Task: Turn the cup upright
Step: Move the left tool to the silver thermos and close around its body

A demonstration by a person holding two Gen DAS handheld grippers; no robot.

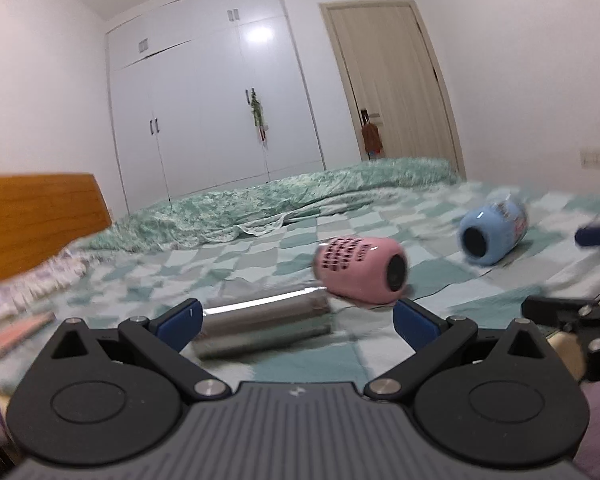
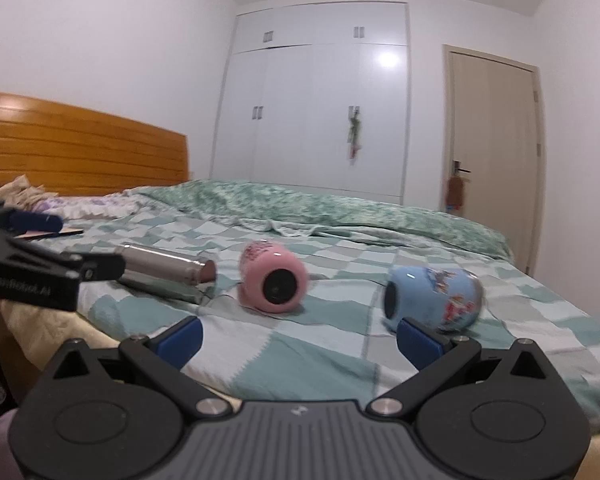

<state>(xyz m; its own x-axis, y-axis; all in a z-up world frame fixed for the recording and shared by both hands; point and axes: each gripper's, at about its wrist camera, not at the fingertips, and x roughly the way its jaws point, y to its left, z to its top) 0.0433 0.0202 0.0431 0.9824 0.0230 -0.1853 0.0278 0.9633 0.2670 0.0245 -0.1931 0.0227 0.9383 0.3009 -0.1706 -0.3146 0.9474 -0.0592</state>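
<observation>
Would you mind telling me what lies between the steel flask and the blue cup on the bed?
The pink cup lies on its side between the steel flask and the blue cup; the right wrist view shows it best.

We can make out very little writing. On the pink cup we see rows of dark print, too blurred to read. The blue cup carries a coloured picture whose lettering, if any, we cannot tell. On the left gripper, seen from the right wrist view, we find faint pale lettering along its black side, illegible to us.
</observation>
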